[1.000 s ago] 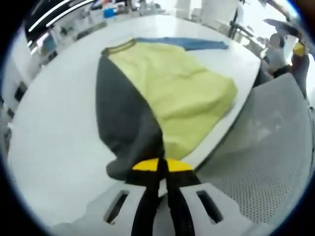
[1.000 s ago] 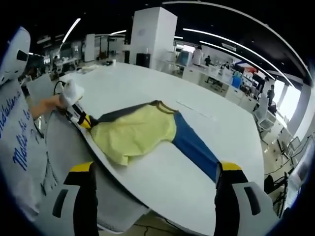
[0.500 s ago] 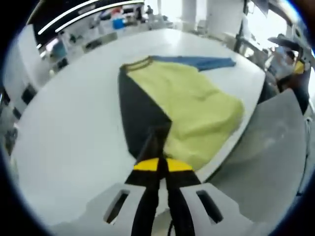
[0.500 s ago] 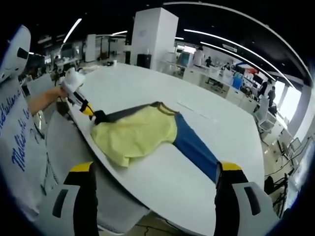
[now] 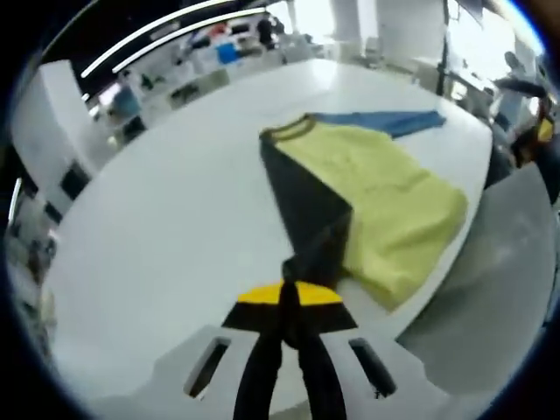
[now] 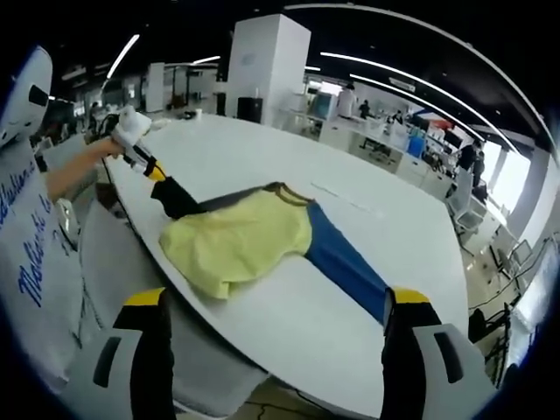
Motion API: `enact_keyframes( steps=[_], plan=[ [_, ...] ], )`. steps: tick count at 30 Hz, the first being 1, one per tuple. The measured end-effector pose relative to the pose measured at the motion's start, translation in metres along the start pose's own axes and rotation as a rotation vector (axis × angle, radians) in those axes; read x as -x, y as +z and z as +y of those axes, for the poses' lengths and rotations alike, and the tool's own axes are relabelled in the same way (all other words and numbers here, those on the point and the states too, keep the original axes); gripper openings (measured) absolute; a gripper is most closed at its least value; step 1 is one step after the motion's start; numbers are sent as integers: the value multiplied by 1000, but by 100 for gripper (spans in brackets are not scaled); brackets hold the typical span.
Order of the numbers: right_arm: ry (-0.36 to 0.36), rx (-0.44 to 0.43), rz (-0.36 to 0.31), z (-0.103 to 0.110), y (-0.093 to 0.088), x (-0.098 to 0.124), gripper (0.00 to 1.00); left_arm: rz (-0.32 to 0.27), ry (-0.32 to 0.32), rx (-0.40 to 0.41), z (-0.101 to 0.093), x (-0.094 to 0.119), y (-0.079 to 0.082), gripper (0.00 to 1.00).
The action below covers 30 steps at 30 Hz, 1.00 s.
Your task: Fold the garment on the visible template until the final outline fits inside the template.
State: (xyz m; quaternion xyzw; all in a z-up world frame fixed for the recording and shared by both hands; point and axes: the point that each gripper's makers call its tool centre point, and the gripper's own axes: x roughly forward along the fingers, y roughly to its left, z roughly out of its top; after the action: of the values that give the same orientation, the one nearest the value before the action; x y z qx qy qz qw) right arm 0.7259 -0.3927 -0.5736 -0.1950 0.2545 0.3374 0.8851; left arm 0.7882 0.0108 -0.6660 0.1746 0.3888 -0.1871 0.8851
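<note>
The garment lies on the white table (image 6: 262, 157), with a yellow body (image 6: 236, 241), a blue sleeve (image 6: 346, 262) and a dark grey sleeve (image 6: 188, 201). In the left gripper view the yellow body (image 5: 385, 192) spreads to the right, and the blue sleeve (image 5: 385, 122) lies beyond it. My left gripper (image 5: 289, 293) is shut on the end of the dark sleeve (image 5: 306, 197), holding it raised and stretched off the table. In the right gripper view the left gripper (image 6: 149, 166) is held by a white-gloved hand (image 6: 129, 127). My right gripper (image 6: 276, 306) hangs open off the table's near edge, holding nothing.
A grey perforated surface (image 5: 490, 289) lies just off the table's edge beside the garment. A person's white top with blue lettering (image 6: 26, 245) fills the left of the right gripper view. Desks, chairs and a white pillar (image 6: 262, 61) stand far behind.
My left gripper has lifted the dark sleeve and drawn it up and outward from the table's edge, pulling it taut. The right gripper has stayed still and open.
</note>
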Motion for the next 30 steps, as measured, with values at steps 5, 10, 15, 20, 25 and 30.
enact_keyframes(
  steps=[5,10,15,20,25,30],
  plan=[
    [-5,-3,1,4,1,0,100,2,30,-2,20,3,0,0],
    [-19,-13,0,6,2,0,100,-7,55,-11,37,4,1,0],
    [-14,-7,0,13,6,-1,100,-14,72,-9,54,3,0,0],
    [-17,0,-2,13,9,0,100,-25,95,-9,72,2,-2,0],
    [-38,-10,-14,9,12,2,100,-28,112,9,91,0,-8,0],
    [-34,-14,-37,15,19,5,100,-31,127,13,104,-3,-12,0]
  ],
)
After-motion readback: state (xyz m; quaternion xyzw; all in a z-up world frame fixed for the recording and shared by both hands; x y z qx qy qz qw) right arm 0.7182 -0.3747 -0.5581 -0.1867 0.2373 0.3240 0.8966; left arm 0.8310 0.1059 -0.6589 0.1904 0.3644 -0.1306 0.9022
